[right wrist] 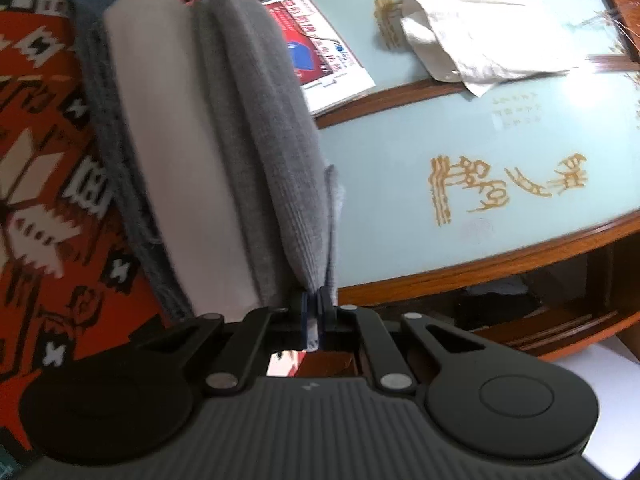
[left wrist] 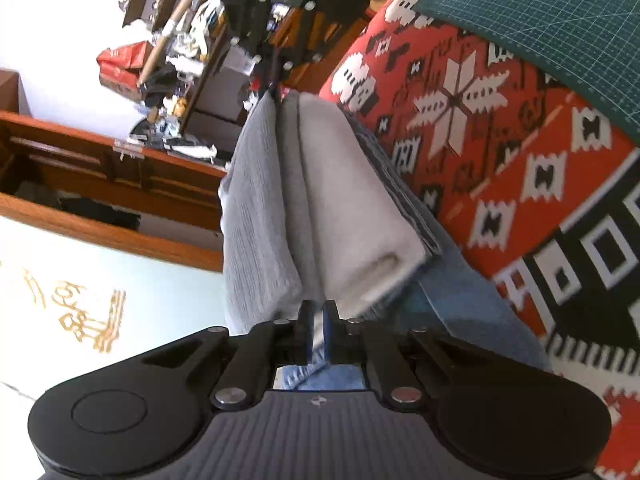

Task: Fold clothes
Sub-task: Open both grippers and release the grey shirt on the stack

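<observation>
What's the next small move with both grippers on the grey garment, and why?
Probably lower both together onto the red patterned cloth and lay the fold flat. The left gripper and right gripper are each shut on an end of the grey garment, which hangs doubled between them, off the surface.

Glass-topped wooden table (right wrist: pixel 460 152), red patterned cloth (left wrist: pixel 500 128), cluttered shelves (left wrist: pixel 176 40)

Grey garment (left wrist: pixel 260 208) motion-blurred in both views; its far end hides behind the other gripper. Shelf clutter (left wrist: pixel 176 64) too small to identify. Booklet (right wrist: pixel 320 52) text unreadable, left part hidden by garment.
</observation>
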Tool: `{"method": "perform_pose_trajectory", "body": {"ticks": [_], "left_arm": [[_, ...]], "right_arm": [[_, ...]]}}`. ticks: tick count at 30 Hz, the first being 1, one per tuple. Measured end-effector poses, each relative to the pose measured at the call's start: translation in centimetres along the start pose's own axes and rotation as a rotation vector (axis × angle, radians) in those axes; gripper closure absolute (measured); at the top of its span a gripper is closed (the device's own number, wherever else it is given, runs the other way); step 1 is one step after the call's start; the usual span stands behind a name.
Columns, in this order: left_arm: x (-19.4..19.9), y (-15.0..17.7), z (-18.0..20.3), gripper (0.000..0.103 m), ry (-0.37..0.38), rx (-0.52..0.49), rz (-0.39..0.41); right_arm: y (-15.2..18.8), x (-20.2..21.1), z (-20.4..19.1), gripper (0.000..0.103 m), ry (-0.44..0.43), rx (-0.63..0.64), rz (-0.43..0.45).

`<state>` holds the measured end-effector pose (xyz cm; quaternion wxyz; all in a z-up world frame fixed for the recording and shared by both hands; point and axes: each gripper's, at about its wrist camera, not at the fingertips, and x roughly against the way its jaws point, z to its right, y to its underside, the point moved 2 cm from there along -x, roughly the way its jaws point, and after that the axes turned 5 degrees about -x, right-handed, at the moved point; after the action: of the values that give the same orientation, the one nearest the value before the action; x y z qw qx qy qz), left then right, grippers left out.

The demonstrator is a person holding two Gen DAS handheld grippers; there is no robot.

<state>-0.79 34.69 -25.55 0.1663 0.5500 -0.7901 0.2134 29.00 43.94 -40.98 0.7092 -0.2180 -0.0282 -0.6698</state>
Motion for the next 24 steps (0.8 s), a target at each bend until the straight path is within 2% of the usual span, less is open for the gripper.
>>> {"method": "perform_pose_trajectory", "body": {"ticks": [7, 12, 17, 21, 24], "left_arm": [[2.0, 2.0, -2.7, 0.098, 0.004, 0.064, -0.019], [2.0, 1.9, -7.9, 0.096, 0.011, 0.243, -0.013], [-0.7, 1.2, -13.0, 0.096, 0.121, 0.514, 0.001], [-4.0, 1.7, -15.6, 0.098, 0.250, 0.811, -0.021], [-6.3, 2.2, -17.0, 0.099, 0.335, 1.009, -0.043]], "right_arm": [[0.6, 3.1, 0.4, 0.099, -0.042, -0.072, -0.087], [-2.2, 3.4, 4.8, 0.099, -0.066, -0.299, -0.153], [-6.3, 1.6, 9.5, 0.099, -0.139, -0.674, -0.210], [-8.9, -1.8, 13.1, 0.099, -0.217, -0.985, -0.229], [-10.1, -4.9, 14.4, 0.099, -0.292, -1.075, -0.224]]}}
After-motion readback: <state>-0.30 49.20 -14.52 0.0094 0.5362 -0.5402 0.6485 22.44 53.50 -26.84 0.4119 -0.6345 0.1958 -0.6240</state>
